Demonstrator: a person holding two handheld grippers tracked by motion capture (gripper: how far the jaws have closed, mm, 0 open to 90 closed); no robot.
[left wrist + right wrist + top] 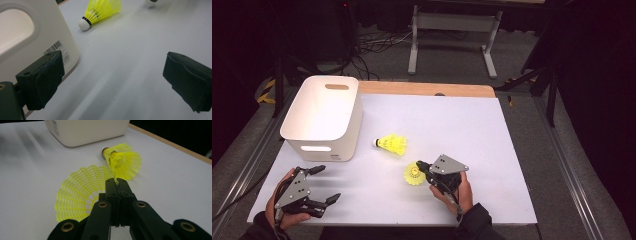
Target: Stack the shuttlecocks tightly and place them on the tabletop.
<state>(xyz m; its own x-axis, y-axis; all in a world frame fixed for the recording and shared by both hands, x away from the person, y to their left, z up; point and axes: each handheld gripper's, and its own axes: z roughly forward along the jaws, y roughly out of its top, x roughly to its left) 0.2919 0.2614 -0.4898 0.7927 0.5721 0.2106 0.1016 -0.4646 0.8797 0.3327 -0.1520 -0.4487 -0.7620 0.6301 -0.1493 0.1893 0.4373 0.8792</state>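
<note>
Two yellow shuttlecocks are on the white table [492, 150]. One shuttlecock [393, 144] [123, 161] [102, 11] lies on its side near the middle, its white cork toward the bin. My right gripper [420, 167] [116, 181] is shut on the rim of the second shuttlecock's [413, 173] [80, 192] mesh skirt, which rests low over the table. At the front left, my left gripper [328, 184] [112, 75] stands open over bare table, with nothing between its fingers [42, 80].
A white plastic bin [322, 117] [30, 37] [87, 130] with handle cut-outs stands at the table's left, just beyond my left gripper. A wooden strip [427, 89] runs along the far edge. Cables and a metal frame lie on the floor behind.
</note>
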